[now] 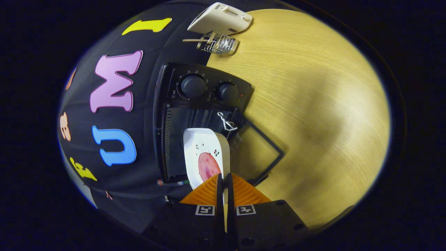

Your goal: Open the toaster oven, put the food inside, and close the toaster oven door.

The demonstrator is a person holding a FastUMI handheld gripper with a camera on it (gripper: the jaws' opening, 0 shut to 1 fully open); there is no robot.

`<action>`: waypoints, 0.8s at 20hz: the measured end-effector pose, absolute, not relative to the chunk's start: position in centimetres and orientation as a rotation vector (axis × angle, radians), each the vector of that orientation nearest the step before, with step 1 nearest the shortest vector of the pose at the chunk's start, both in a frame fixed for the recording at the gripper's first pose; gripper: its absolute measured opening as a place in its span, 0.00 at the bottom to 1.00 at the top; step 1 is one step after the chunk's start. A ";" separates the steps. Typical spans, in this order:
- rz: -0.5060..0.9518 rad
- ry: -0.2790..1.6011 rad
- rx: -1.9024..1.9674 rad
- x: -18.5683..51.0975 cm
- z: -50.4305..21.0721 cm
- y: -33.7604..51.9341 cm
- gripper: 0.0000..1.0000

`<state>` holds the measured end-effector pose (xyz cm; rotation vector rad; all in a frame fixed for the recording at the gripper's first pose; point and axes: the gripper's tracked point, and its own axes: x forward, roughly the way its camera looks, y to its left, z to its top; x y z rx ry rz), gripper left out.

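Note:
A black toaster oven with two round knobs stands against the booth wall, its glass door swung open and lying flat on the wooden table. My gripper is shut on the rim of a white plate that carries a pink round slice of food. The plate juts out ahead of the fingers, its far end reaching into the oven's open cavity. A white twisted wire hangs at the door's hinge side.
Beyond the oven stand a white pop-up toaster and a small wire rack. The wooden tabletop spreads wide beside the open door.

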<state>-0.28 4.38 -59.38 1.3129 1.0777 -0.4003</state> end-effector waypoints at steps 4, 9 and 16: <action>-0.488 1.014 1.351 2.9 -60.8 6.3 0.08; -0.627 0.885 1.497 6.9 -62.6 8.3 0.08; -0.739 0.862 1.554 8.9 -65.1 9.9 0.08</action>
